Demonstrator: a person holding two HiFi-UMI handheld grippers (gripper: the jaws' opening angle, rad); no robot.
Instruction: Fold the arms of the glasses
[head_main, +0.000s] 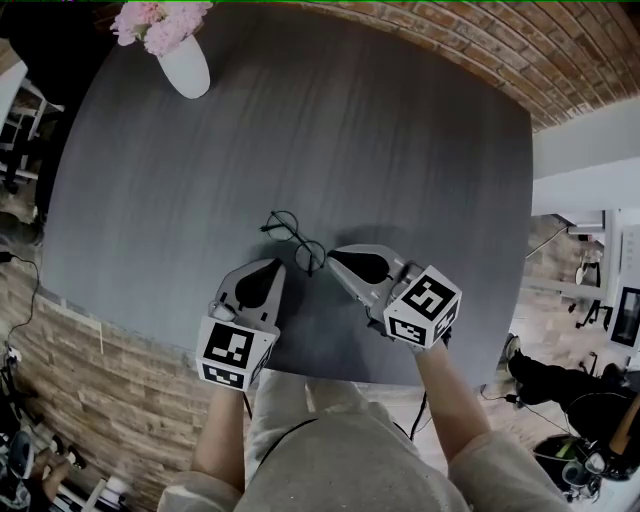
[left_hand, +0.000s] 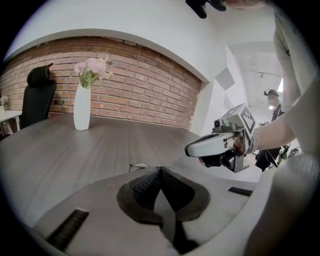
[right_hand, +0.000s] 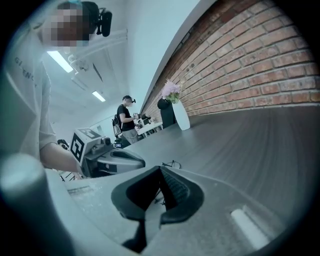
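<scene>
Thin black wire-rimmed glasses (head_main: 293, 238) lie on the dark grey table (head_main: 400, 150), near its front edge. My left gripper (head_main: 277, 263) rests just short of them on the left, jaws shut with nothing between the pads; its own view shows a rim of the glasses (left_hand: 138, 166) just past the tip. My right gripper (head_main: 332, 256) is at the right end of the glasses, jaws shut. In its view the glasses (right_hand: 172, 164) sit beyond the tip, and thin wire shows under the pads. Whether it pinches an arm I cannot tell.
A white vase of pink flowers (head_main: 185, 65) stands at the table's far left corner. A brick wall runs behind the table, and a black office chair (left_hand: 37, 95) stands at its left side. A person (right_hand: 126, 117) stands far off in the room.
</scene>
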